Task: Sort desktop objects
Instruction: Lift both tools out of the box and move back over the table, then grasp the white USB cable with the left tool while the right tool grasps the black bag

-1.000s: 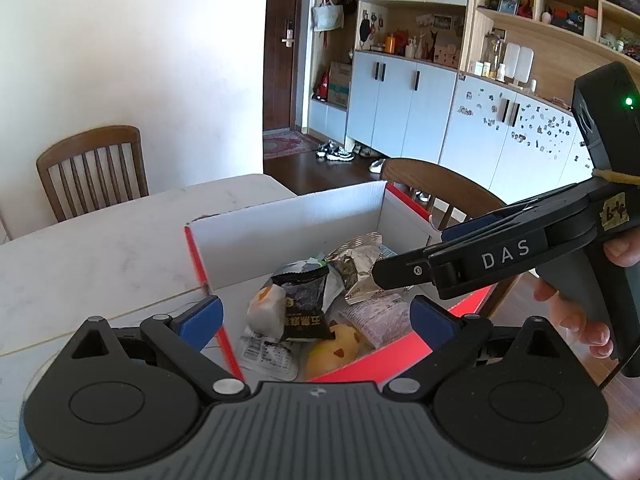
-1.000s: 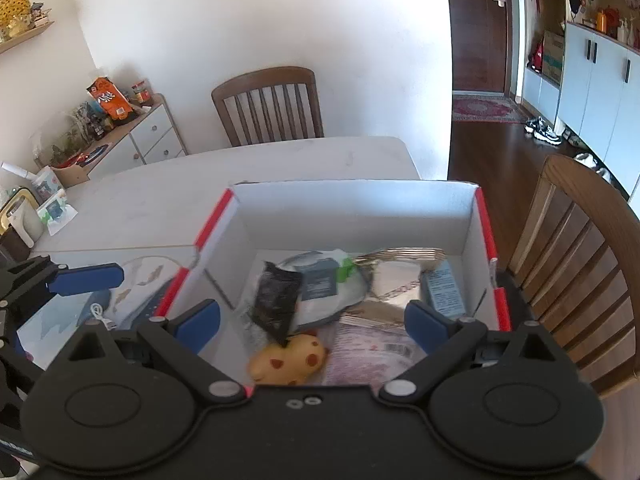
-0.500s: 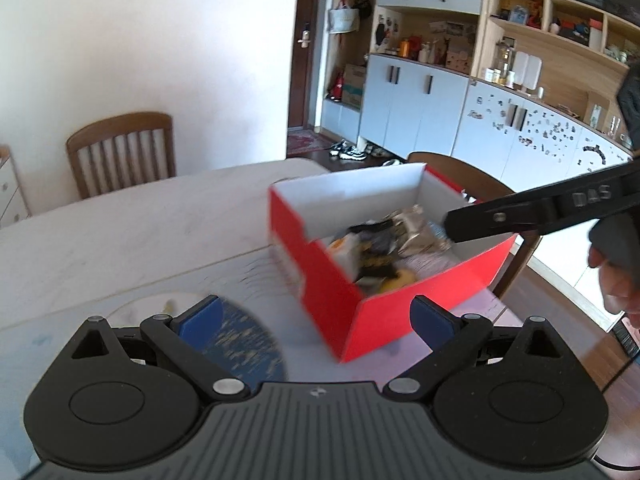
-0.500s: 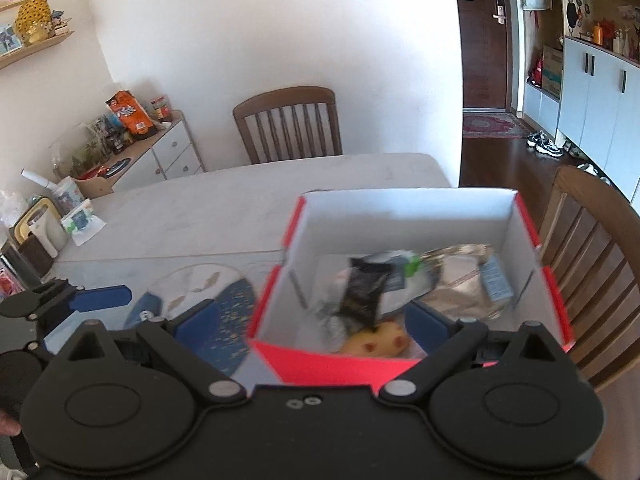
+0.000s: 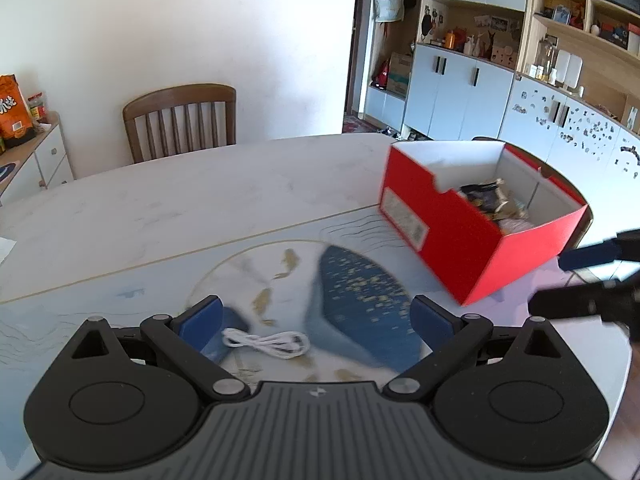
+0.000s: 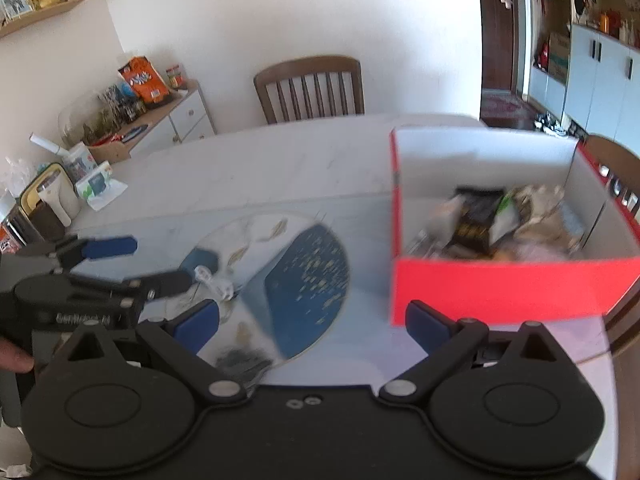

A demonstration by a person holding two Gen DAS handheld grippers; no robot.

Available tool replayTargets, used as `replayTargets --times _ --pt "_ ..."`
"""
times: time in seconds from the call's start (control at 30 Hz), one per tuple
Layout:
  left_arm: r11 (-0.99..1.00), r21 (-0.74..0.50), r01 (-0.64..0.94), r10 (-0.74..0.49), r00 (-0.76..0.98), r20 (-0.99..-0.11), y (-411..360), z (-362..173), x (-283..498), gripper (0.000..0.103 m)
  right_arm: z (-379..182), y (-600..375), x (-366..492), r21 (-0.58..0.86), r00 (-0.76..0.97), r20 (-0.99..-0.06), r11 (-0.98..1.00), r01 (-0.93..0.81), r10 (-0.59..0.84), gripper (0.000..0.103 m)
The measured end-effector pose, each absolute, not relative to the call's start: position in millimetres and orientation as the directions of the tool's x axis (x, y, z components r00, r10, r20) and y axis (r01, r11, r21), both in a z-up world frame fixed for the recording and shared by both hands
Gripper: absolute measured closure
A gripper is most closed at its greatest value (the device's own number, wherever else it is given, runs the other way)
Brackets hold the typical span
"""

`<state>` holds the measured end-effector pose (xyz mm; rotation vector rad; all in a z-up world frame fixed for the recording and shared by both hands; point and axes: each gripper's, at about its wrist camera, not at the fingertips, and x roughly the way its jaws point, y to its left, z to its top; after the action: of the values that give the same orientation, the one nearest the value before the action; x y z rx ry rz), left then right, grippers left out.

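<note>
mat (image 5: pixel 160 280) centre open; red box (image 5: pixel 472 252) blocks right edge.

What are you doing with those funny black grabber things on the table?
A person is tidying the table with a two-finger tool in each hand. The open left tool hangs over a coiled white cable lying on the round blue-and-white mat. The right tool is open and empty. The red cardboard box beside the mat already holds snack packets.
</note>
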<state>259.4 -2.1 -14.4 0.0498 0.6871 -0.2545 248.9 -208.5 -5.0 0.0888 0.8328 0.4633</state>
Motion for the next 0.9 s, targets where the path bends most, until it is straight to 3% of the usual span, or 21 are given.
replayTargets --times 0.9 --pt "0.971 0.013 0.24 -0.165 0.704 -0.691 18.5 -109.1 316.9 0.003 -89.7 -96.8 235.1 0.176 0.496 -0.819 0.949 -0.262 0.289 0.008"
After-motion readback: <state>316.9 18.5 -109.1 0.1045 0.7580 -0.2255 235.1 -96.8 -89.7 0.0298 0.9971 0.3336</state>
